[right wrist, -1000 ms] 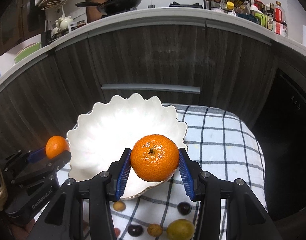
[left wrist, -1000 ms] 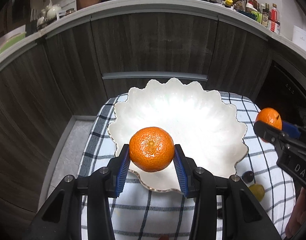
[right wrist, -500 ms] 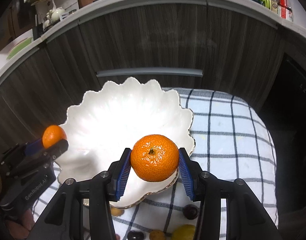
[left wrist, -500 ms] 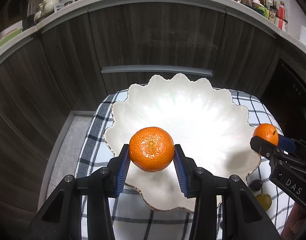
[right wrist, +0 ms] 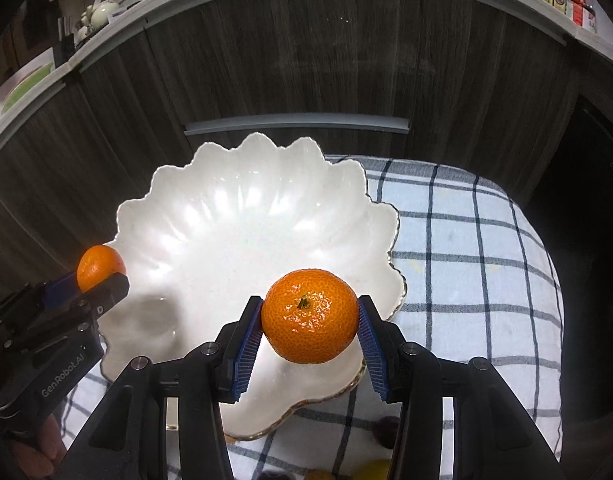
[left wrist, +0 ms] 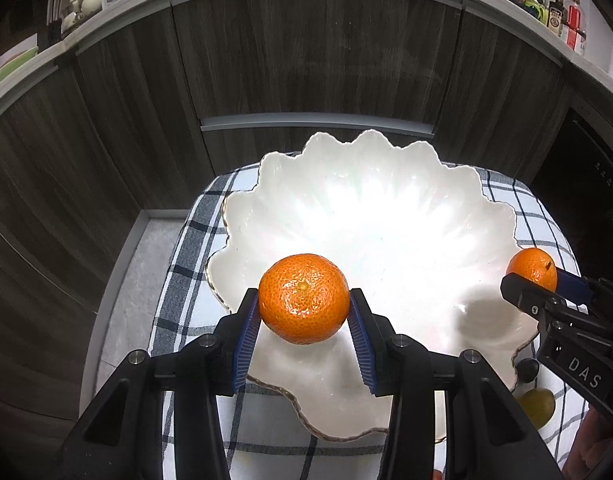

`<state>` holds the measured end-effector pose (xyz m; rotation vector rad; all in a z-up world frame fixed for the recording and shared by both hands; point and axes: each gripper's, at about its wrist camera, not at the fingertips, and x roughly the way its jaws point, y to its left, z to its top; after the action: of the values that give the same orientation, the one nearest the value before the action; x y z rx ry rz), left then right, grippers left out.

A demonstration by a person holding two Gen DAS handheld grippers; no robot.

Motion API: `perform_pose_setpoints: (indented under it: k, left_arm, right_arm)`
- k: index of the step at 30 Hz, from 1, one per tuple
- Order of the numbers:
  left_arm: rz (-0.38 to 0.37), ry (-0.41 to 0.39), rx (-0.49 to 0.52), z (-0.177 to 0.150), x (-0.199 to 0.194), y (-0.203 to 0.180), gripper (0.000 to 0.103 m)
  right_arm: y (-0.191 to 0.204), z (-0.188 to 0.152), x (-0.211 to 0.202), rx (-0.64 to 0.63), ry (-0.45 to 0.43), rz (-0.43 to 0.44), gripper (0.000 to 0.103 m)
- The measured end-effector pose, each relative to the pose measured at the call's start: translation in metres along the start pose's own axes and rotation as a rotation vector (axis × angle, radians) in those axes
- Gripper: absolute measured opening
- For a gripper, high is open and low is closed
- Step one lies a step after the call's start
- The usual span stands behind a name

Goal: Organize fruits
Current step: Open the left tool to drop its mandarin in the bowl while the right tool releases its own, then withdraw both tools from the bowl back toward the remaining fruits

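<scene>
**Two mandarins held over the white bowl**

The left gripper (left wrist: 304, 320) has its blue pads closed on a mandarin (left wrist: 303, 298), w/ the fruit's flat end turned to the camera. It is above the near left part of the white scalloped bowl (left wrist: 386, 216). The right gripper (right wrist: 309, 330) clamps a second mandarin (right wrist: 309, 315), stem up, above the bowl's near right rim. No fruit lies inside the bowl. The bowl stands on a checked cloth (right wrist: 466, 248), in front of dark wood cabinets (left wrist: 306, 52). Near the bowl's near right edge lie small fruits: a dark one (left wrist: 527, 369) & a yellow-green one (left wrist: 538, 402), both on the cloth.
</scene>
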<state>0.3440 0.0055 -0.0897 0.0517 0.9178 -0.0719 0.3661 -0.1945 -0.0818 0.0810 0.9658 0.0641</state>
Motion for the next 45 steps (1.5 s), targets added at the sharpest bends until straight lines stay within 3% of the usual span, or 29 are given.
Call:
perform_pose_setpoints:
  k: [6,7,9,11,15,45]
  left_arm:
    - [0.001,0.021,0.020,-0.001,0.002,-0.001,0.046]
    - [0.001,0.023,0.016,-0.001,0.002,-0.001,0.049]
    - [0.025,0.001,0.011,-0.003,-0.001,0.000,0.075]
    - [0.035,-0.025,0.005,-0.003,-0.005,0.002,0.077]
    - [0.034,-0.015,-0.012,-0.002,-0.005,0.006,0.083]
    - [-0.004,-0.074,0.006,-0.015,-0.048,-0.015,0.085]
  right_arm:
    - [0.003,0.000,0.001,-0.026,0.008,-0.007,0.049]
    - [0.003,0.000,0.001,-0.027,0.008,-0.008,0.049]
    - [0.003,0.001,0.002,-0.025,0.010,-0.016,0.052]
    - [0.002,0.002,-0.001,-0.022,-0.007,-0.024,0.074]
    - [0.001,0.003,-0.007,-0.024,-0.032,-0.060,0.084]
    - [-0.019,-0.012,-0.056,0.050,-0.093,-0.071,0.084]
